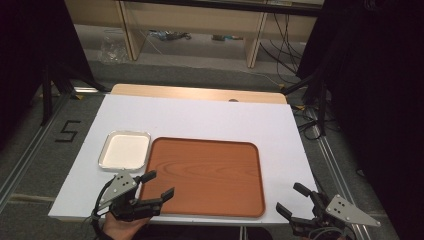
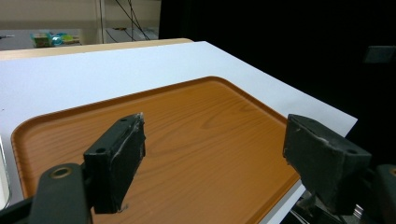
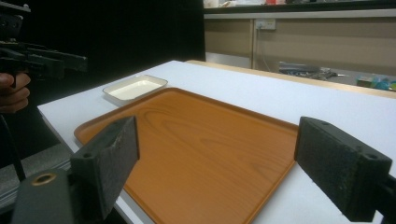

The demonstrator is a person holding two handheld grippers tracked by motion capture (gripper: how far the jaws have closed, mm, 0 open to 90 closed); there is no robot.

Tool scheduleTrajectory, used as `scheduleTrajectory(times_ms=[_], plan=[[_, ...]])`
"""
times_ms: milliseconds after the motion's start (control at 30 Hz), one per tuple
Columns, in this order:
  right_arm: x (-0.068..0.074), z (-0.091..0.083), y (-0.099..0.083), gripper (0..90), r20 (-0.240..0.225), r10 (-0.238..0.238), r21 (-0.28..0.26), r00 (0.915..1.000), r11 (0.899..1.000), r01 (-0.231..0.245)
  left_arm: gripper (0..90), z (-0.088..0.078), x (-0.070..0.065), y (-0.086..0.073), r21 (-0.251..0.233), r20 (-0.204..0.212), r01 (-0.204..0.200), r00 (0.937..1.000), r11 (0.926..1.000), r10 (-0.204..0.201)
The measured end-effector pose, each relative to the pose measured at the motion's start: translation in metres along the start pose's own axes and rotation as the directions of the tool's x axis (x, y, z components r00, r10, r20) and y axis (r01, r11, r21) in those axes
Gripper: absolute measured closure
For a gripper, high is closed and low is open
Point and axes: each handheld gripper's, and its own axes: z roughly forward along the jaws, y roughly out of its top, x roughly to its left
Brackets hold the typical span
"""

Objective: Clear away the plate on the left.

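Wooden tray (image 1: 205, 175) | white dish (image 3: 135, 87) beside | grippers gaping

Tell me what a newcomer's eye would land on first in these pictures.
The big wood-grain tray stands out first, lying bare in the middle of the white table. A small white dish sits just off its left edge. At the near edge, the left gripper hangs open over the tray's near left corner, and the right gripper waits open past its near right corner.
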Motion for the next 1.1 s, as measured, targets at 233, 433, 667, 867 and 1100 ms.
scheduleTrajectory(times_ms=[233,433,667,867,1100], plan=[[0.0,0.0,0.0,15.1,-0.01,0.006,0.018,0.9999,1.0,-0.006,21.0,-0.002,0.002,0.001,-0.007,-0.005,0.008,1.0,0.9999,-0.008],[0.001,-0.001,0.0,15.1,-0.01,0.009,0.027,0.9999,1.0,-0.009,21.2,-0.002,0.002,0.001,-0.004,-0.008,0.006,0.9999,1.0,-0.006],[0.001,0.0,0.0,15.1,-0.034,0.023,0.034,0.9992,0.999,-0.022,21.4,-0.002,0.003,0.002,-0.008,-0.011,0.006,0.9999,0.9999,-0.006],[0.0,0.002,0.0,15.1,-0.037,0.002,0.015,0.9993,1.0,-0.002,21.5,-0.002,0.004,0.001,-0.005,-0.021,0.012,0.9997,0.9999,-0.012],[0.0,0.002,0.0,15.1,-0.039,0.0,0.015,0.9992,1.0,0.0,22.4,-0.003,0.011,0.002,-0.002,-0.044,0.007,0.999,1.0,-0.007]])
